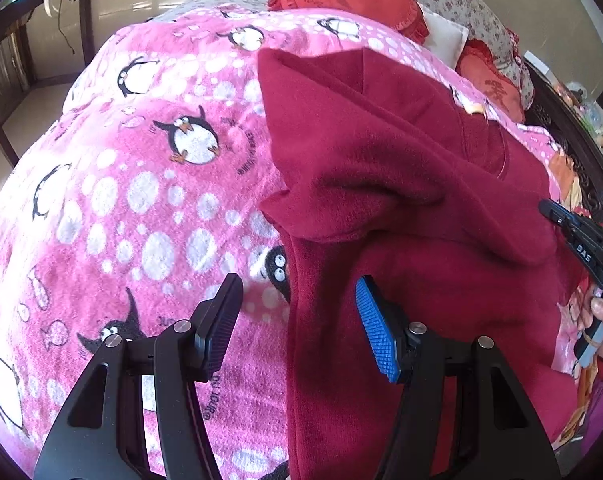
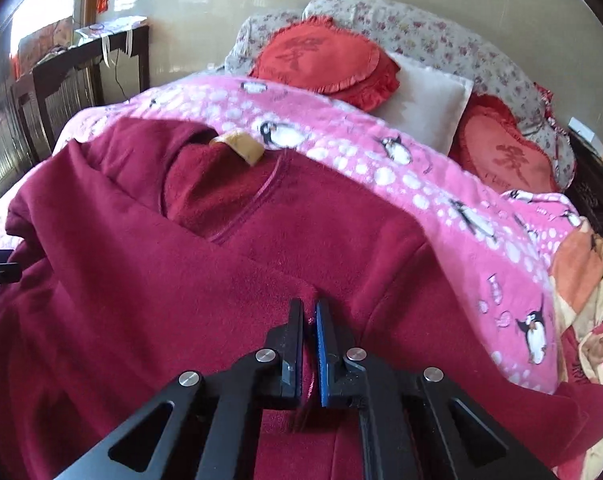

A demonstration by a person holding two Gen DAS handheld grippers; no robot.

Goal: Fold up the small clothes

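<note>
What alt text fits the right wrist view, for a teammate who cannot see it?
The right gripper is shut on a fold of a dark red fleece top spread over a pink penguin blanket on a bed. Behind lie two red heart cushions and a white pillow against floral bedding.

The fleece sweater is deep crimson, its neck label tan. At ten o'clock, the blanket is pink with white spots and black-and-white penguins. Heart-shaped cushions at twelve o'clock are red.
</note>
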